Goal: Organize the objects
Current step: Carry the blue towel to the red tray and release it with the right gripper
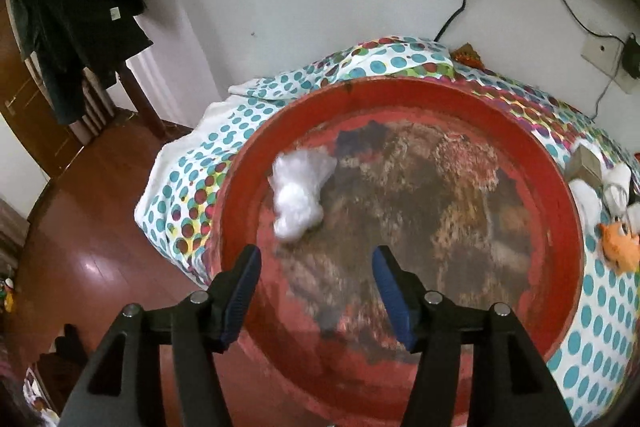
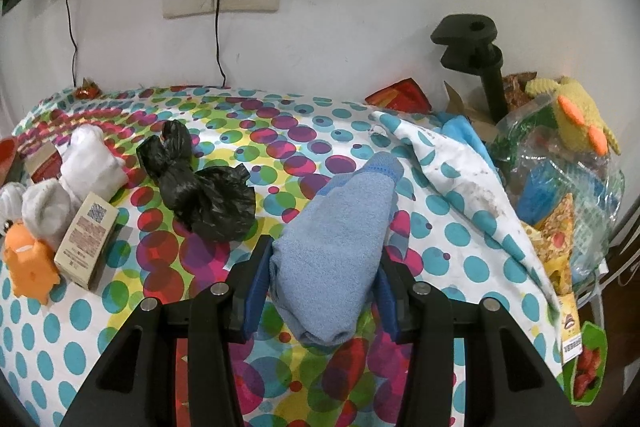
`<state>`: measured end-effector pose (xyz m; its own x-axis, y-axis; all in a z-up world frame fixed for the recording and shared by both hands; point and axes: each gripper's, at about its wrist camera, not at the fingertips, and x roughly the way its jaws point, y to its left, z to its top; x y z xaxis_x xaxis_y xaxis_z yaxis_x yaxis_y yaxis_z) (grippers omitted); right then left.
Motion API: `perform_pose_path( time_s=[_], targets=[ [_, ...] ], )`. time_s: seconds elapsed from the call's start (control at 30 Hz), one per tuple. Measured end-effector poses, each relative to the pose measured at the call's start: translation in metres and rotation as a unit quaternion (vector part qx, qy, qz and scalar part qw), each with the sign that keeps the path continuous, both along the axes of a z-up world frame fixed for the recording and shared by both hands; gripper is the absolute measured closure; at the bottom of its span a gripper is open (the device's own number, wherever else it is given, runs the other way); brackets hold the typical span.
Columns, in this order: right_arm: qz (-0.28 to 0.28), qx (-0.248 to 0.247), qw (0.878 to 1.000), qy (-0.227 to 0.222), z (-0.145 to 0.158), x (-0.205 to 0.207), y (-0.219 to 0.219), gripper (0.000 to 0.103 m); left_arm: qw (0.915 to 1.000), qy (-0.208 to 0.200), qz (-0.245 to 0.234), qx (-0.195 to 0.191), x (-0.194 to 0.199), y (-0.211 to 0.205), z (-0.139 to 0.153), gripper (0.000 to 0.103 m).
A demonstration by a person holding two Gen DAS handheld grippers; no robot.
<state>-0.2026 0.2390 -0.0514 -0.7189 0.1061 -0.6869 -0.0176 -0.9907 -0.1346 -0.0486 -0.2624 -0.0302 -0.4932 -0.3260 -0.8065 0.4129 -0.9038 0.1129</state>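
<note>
Left gripper (image 1: 316, 291) hangs over the big round red tray with a worn, mottled brown floor (image 1: 560, 187), its blue-padded fingers (image 1: 240, 291) spread wide with nothing between them. A loose tuft of white fluffy stuffing (image 1: 298, 195) lies on the tray floor just ahead of the left finger, clear of both pads. The tray sits on the surface, which is covered by a white cloth printed with teal, red and green dots (image 1: 192, 187); this view is smeared by motion.

Over on the right, the right gripper (image 2: 322, 291) has its fingers (image 2: 256, 287) pressed in on both sides of a rolled light-blue terry towel (image 2: 340, 227), which points away from the camera, its far end resting on the cloth.

To the left of the towel lies a crumpled black plastic bag (image 2: 200, 183), apart from it. Further left, clustered together: rolled white socks (image 2: 92, 159), a small beige cardboard box with printed text (image 2: 86, 243) and an orange rubbery toy figure (image 2: 28, 263), the box leaning against the socks and just beside the toy. At the right edge, a clear plastic bag of colourful packets (image 2: 560, 167) sits with a yellow knitted toy (image 2: 576, 115) on top.
</note>
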Motion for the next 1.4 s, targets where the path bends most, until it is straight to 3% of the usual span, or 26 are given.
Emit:
perform_pose_path(
  time_s=[0.17, 0.27, 0.4, 0.53, 0.63, 0.83, 1.03, 1.23, 1.4],
  targets=[
    [0.003, 0.017, 1.0, 0.004, 0.001, 0.002, -0.006, 0.058, 0.9998, -0.002, -0.009, 0.015, 0.013, 0.003, -0.013, 0.044],
    [-0.006, -0.01, 1.0, -0.01, 0.005, 0.002, -0.004, 0.058, 0.9992, 0.006, -0.013, 0.037, 0.016, 0.0, -0.017, 0.044],
    [0.006, -0.03, 1.0, 0.007, 0.031, 0.009, -0.022, 0.058, 0.9995, 0.003, -0.018, 0.024, 0.016, 0.002, -0.02, 0.044],
    [0.062, -0.032, 0.997, 0.019, 0.055, 0.019, -0.069, 0.058, 0.9994, 0.007, -0.02, 0.025, 0.017, 0.001, -0.019, 0.044],
    [0.11, -0.039, 0.993, 0.026, 0.07, 0.027, -0.111, 0.058, 0.9999, 0.006, -0.016, 0.003, 0.018, 0.001, -0.018, 0.044],
    [0.215, -0.046, 0.975, 0.024, 0.085, 0.044, -0.204, 0.058, 0.9996, 0.007, -0.017, 0.023, 0.017, -0.005, -0.019, 0.043],
    [0.283, -0.038, 0.958, 0.005, 0.079, 0.05, -0.281, 0.058, 0.9999, 0.012, -0.011, -0.004, 0.018, -0.01, -0.018, 0.043],
    [0.324, -0.038, 0.945, -0.022, 0.068, 0.043, -0.339, 0.058, 0.9996, 0.024, 0.003, 0.017, 0.02, -0.024, -0.017, 0.043],
    [0.346, -0.039, 0.936, -0.054, 0.053, 0.026, -0.381, 0.058, 0.9996, 0.025, 0.006, 0.013, 0.019, -0.026, -0.016, 0.043]
  ],
)
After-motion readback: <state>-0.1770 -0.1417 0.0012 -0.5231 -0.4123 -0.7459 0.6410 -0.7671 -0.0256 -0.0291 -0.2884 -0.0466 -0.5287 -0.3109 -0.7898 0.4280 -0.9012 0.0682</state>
